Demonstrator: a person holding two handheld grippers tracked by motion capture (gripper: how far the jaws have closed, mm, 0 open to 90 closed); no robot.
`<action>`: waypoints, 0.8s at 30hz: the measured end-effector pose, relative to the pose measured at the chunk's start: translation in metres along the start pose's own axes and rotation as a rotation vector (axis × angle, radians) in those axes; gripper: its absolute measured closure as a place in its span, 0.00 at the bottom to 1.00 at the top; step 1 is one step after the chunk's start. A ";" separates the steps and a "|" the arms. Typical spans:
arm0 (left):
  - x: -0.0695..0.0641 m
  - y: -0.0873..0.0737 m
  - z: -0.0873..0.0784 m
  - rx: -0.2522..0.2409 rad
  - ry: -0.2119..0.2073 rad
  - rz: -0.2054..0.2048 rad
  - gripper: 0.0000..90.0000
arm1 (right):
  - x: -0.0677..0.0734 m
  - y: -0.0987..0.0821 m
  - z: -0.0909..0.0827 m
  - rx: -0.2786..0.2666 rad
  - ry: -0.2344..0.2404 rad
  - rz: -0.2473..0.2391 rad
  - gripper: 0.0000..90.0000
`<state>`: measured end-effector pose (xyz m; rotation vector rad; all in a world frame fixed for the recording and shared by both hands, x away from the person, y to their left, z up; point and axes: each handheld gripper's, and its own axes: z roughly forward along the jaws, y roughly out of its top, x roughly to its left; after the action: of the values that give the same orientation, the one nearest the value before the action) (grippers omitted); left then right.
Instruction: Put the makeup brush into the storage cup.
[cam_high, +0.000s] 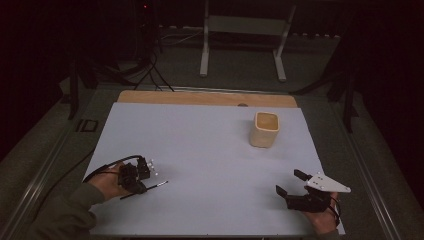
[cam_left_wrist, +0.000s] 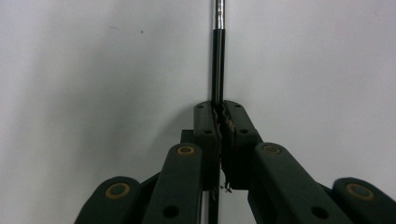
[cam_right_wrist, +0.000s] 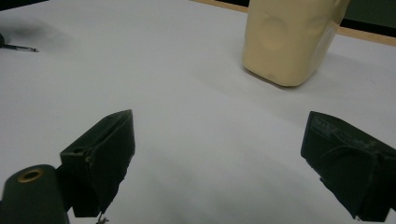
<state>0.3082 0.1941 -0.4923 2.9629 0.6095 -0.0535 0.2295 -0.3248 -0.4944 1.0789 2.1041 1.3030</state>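
A thin black pen (cam_high: 150, 188) with a silvery tip lies on the white table sheet (cam_high: 200, 150) at the front left. My left gripper (cam_high: 141, 186) is shut on the pen. In the left gripper view the pen (cam_left_wrist: 218, 65) runs straight up out of the left gripper (cam_left_wrist: 219, 112), whose jaws press together around its shaft. At the front right my right gripper (cam_high: 289, 183) rests open on the sheet, held by a hand. The right gripper (cam_right_wrist: 219, 154) has nothing between its wide jaws. A cream cup (cam_high: 264, 129) stands at the back right, seen again as the cream cup (cam_right_wrist: 292, 39) ahead of the right jaws.
A wooden table edge (cam_high: 200, 96) shows behind the sheet. Beyond it, on the dark floor, stand a white metal frame (cam_high: 245, 30) and cables (cam_high: 150, 70). A cable (cam_high: 107, 167) trails from the left gripper.
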 end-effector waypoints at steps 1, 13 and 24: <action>0.000 0.000 0.000 0.000 0.000 0.000 0.96 | 0.000 0.000 0.000 0.000 0.000 0.000 0.13; -0.003 -0.003 -0.008 -0.073 -0.022 0.014 0.96 | 0.000 0.000 -0.001 -0.007 0.000 0.003 0.13; -0.002 -0.007 -0.023 -0.168 -0.012 -0.007 0.96 | 0.000 0.000 -0.001 -0.007 -0.001 0.003 0.13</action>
<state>0.3038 0.2024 -0.4702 2.7964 0.5919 -0.0202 0.2293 -0.3254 -0.4939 1.0794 2.0967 1.3103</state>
